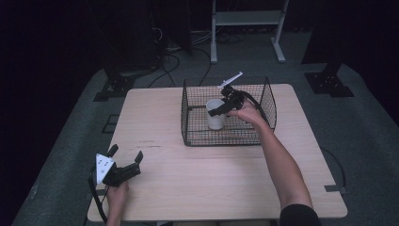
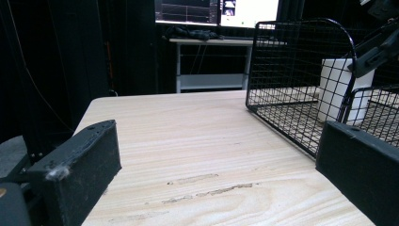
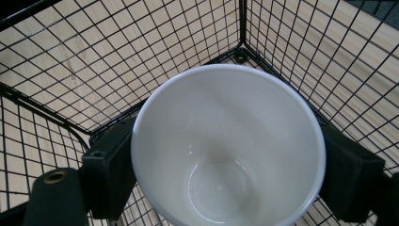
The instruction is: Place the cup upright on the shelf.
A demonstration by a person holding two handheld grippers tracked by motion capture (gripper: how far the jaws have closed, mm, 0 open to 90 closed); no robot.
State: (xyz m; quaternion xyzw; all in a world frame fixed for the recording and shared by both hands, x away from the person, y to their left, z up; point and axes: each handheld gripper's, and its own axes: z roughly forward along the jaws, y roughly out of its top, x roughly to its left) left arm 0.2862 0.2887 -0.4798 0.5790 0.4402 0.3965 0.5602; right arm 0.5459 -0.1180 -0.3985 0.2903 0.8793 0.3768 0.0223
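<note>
One white cup (image 1: 215, 114), upright, standing inside one black wire basket (image 1: 268, 101), toward the basket's 9 o'clock side in the high view. Cup interior bare and white as seen in the right gripper view (image 3: 228, 146); also visible through the mesh in the left gripper view (image 2: 339, 89).

Right gripper (image 1: 225, 106) lowered into the basket from 3 o'clock, jaws placed on opposite sides of the cup wall, one jaw at each flank of the rim in the right gripper view (image 3: 228, 188). Jaws appear clamped against the cup; grasping the cup. Right hand (image 1: 248, 113) wrapped around the gripper body above the basket's 4 o'clock corner, forearm extended diagonally from the counter's 5 o'clock edge, dark sleeve at the elbow. Grey three-cornered plate raised toward 12 o'clock.

Basket resting on the wooden counter (image 1: 197, 183), past centre toward 12 o'clock, holding the single cup. Basket (image 2: 291, 61) near corner visible at the upper right of the left gripper view, and its mesh floor and corner (image 3: 56, 61) below the cup in the right gripper view.

Left gripper (image 1: 125, 161) resting near the counter's 7 o'clock corner, well apart from the basket, jaws spread wide and released, holding nothing (image 2: 216, 160). Left hand (image 1: 116, 195) gripping it from below, at the counter's 6 o'clock edge. Bare counter (image 2: 202, 136) between the jaws.

Count: two grippers, one basket, one cup.
</note>
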